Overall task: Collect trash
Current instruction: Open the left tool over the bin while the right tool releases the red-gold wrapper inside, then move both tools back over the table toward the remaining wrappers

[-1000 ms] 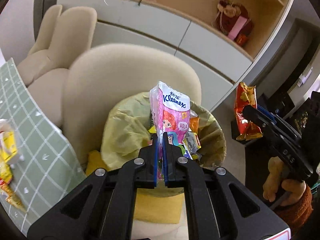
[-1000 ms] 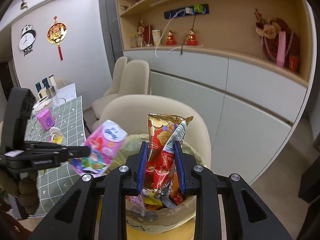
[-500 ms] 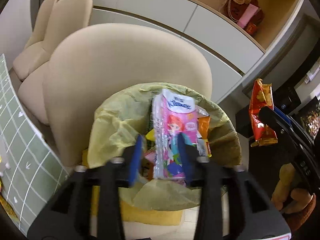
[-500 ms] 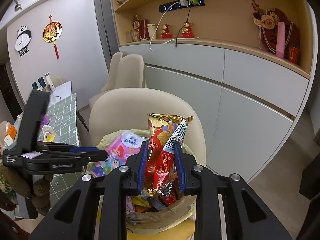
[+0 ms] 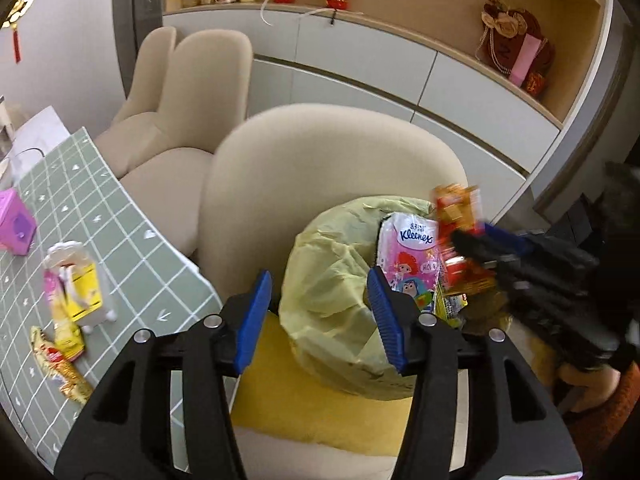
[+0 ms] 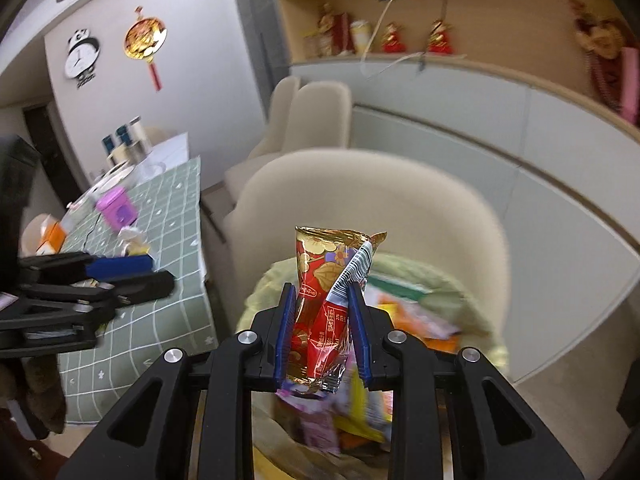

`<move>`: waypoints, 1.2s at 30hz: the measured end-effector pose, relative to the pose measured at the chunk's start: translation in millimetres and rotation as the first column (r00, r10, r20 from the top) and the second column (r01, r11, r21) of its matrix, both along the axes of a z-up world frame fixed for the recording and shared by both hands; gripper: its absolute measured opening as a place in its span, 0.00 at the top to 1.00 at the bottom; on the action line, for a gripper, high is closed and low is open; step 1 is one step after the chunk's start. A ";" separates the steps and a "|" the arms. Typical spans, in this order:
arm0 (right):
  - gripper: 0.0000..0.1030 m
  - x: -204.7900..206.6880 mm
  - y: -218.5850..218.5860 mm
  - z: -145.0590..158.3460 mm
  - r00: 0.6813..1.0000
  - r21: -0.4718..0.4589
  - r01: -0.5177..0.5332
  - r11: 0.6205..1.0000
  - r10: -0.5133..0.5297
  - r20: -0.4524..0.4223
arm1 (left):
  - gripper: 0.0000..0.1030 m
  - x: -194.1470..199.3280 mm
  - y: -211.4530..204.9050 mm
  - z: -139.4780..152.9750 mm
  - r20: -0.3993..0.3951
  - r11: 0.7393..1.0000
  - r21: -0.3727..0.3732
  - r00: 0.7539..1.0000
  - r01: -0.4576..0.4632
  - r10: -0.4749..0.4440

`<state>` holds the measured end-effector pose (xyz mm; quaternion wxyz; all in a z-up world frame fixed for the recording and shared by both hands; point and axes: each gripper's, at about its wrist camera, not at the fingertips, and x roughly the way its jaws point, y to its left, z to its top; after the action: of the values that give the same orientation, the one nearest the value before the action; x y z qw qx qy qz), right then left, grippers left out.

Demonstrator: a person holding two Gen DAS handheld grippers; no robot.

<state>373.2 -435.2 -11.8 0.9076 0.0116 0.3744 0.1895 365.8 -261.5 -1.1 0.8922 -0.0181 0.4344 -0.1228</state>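
A bin lined with a yellow-green bag (image 5: 336, 280) stands on a beige chair and holds several wrappers. The pink Kleenex tissue pack (image 5: 408, 256) lies inside it. My left gripper (image 5: 320, 320) is open and empty, just above the bin's near left side. My right gripper (image 6: 322, 336) is shut on a red and gold snack wrapper (image 6: 328, 304) and holds it over the bin's mouth (image 6: 400, 312). The right gripper also shows, blurred, in the left wrist view (image 5: 500, 248).
A table with a green checked cloth (image 5: 80, 216) lies to the left, with a pink box (image 5: 16, 228), a white and yellow wrapper (image 5: 76, 280) and a gold wrapper (image 5: 60, 364). Beige chairs (image 5: 192, 92) and white cabinets (image 5: 400, 64) stand behind.
My left gripper opened and let the Kleenex pack drop into the bin, then drew back to the left. My right gripper moved over the bin with the red wrapper.
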 end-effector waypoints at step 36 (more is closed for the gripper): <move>0.45 -69.3 46.5 29.5 0.994 -0.076 0.109 0.991 -0.110 -0.009 | 0.49 -77.6 154.0 -9.3 -0.004 0.988 -0.049 0.989 -0.146 0.146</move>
<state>304.0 -388.7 17.7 0.9140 -0.0011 0.3859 0.1251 288.2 -107.5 -10.4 0.8980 -0.0717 0.4288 -0.0680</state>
